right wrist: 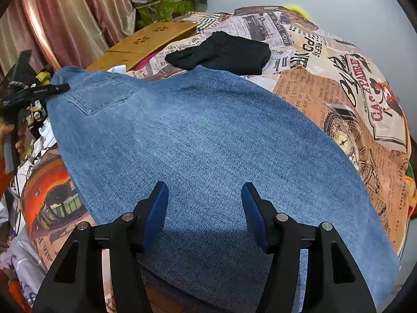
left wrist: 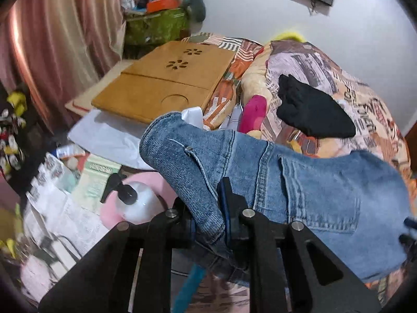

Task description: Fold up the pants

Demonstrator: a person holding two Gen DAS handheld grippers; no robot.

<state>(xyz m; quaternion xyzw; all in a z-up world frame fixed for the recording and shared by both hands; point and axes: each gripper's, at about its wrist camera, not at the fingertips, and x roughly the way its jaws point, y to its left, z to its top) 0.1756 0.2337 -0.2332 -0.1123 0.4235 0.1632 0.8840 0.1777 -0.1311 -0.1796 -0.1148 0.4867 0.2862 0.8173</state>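
The left gripper [left wrist: 221,208] pinches the jeans [right wrist: 208,135] at the waistband between narrow fingers; the right gripper [right wrist: 204,208] hovers over the leg, fingers wide apart.

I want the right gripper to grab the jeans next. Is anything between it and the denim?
Nothing visible. The right gripper is open directly over bare jeans. The black garment lies beyond the far edge, out of the way.
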